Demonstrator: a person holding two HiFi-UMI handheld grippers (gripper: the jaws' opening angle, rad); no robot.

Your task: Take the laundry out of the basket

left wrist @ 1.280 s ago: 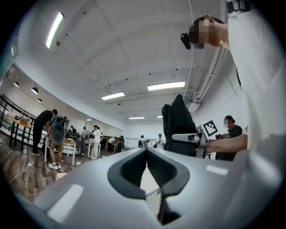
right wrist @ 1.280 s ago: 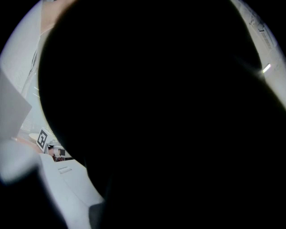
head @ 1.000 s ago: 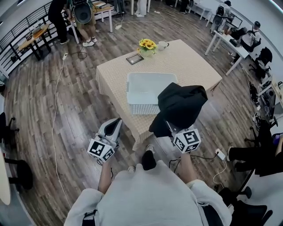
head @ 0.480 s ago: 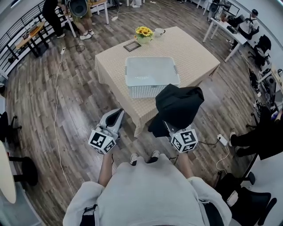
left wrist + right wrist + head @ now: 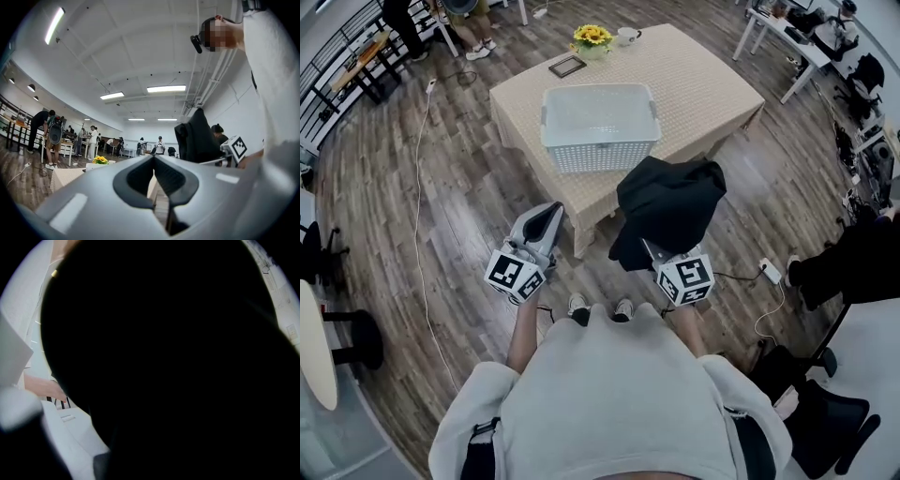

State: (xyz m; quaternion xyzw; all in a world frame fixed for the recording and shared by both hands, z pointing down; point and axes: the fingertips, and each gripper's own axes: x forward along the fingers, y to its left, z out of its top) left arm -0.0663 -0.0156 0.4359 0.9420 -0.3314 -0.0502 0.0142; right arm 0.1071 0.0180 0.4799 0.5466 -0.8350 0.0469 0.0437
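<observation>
A black garment [image 5: 667,206] hangs draped over my right gripper [image 5: 656,253], off the near corner of the table. The cloth covers the jaws, and it fills the right gripper view [image 5: 178,362] with black. In the left gripper view the same garment [image 5: 199,138] stands up at the right. The white laundry basket [image 5: 600,142] sits on the beige-clothed table [image 5: 712,89], and nothing shows inside it. My left gripper [image 5: 551,211] is held over the wooden floor left of the table corner, shut and empty, with its tips meeting [image 5: 153,157].
A vase of sunflowers [image 5: 592,37], a white cup [image 5: 627,36] and a small picture frame [image 5: 568,66] stand at the table's far end. A white cable [image 5: 417,225] runs along the floor at the left. People and desks stand at the room's far side and right.
The person has stepped back from the table. The basket and table have slid farther away in the head view, and the black garment has come along on the right gripper, clear of the tabletop.
</observation>
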